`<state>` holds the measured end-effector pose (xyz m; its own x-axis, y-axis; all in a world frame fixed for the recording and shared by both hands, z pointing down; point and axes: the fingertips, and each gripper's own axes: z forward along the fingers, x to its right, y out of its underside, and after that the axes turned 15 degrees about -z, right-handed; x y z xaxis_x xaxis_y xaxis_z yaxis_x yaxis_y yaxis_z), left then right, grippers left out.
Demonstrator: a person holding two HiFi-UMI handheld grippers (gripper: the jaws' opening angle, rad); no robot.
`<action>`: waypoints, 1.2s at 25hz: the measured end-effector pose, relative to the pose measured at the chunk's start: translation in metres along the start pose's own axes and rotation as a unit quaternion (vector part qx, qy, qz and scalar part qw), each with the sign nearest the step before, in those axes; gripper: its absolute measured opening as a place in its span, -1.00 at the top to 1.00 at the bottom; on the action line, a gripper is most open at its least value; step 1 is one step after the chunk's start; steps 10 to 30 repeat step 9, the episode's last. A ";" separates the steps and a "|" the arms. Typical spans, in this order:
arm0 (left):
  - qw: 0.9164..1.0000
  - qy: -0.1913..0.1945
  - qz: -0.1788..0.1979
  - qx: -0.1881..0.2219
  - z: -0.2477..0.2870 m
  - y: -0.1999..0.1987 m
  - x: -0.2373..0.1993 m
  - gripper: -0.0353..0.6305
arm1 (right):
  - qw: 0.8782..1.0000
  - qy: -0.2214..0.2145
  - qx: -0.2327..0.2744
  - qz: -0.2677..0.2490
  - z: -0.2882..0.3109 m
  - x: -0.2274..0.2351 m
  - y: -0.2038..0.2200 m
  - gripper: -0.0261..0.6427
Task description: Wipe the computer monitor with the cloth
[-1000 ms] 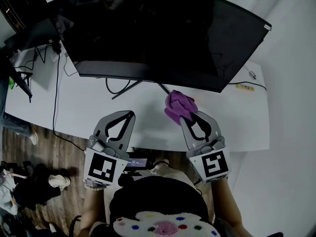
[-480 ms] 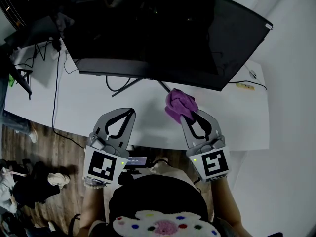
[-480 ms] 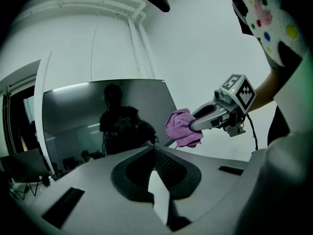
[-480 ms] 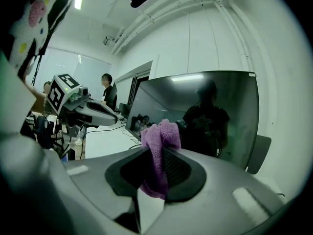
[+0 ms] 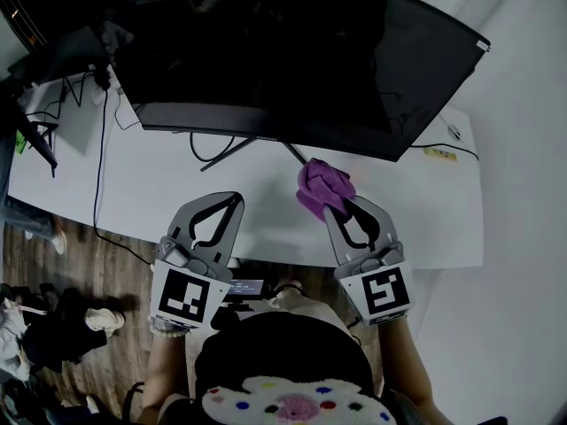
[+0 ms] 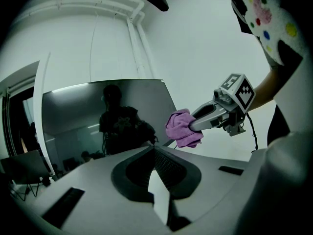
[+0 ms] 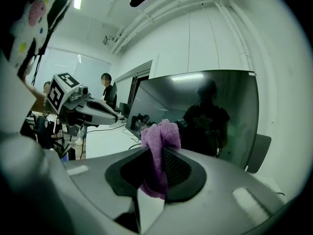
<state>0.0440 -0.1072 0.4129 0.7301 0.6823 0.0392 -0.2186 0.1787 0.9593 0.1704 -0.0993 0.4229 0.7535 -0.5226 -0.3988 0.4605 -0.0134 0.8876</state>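
Observation:
A wide black curved monitor (image 5: 283, 60) stands on the white desk (image 5: 151, 193), its dark screen (image 6: 102, 121) (image 7: 210, 116) facing me. A purple cloth (image 5: 321, 187) (image 7: 159, 146) (image 6: 183, 128) is bunched up at the tip of my right gripper (image 5: 341, 204), which is shut on it, just below the monitor's lower edge. My left gripper (image 5: 229, 204) hovers over the desk's near edge, shut with nothing between its jaws, to the left of the cloth.
Black cables (image 5: 102, 140) run over the desk's left part and down to the wooden floor (image 5: 80, 273). The monitor's stand legs (image 5: 235, 156) spread under the screen. A small yellow item (image 5: 440, 156) lies at the right. A second dark screen (image 5: 53, 60) stands far left.

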 end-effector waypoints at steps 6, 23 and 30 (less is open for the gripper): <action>1.000 0.001 -0.001 0.000 -0.002 0.001 0.001 0.88 | 1.000 0.001 -0.001 0.000 -0.001 -0.001 0.001 0.67; 1.000 0.001 -0.002 0.001 -0.002 0.000 0.002 0.88 | 1.000 0.001 -0.003 0.003 -0.002 -0.001 0.001 0.67; 1.000 0.001 -0.002 0.001 -0.002 0.000 0.002 0.88 | 1.000 0.001 -0.003 0.003 -0.002 -0.001 0.001 0.67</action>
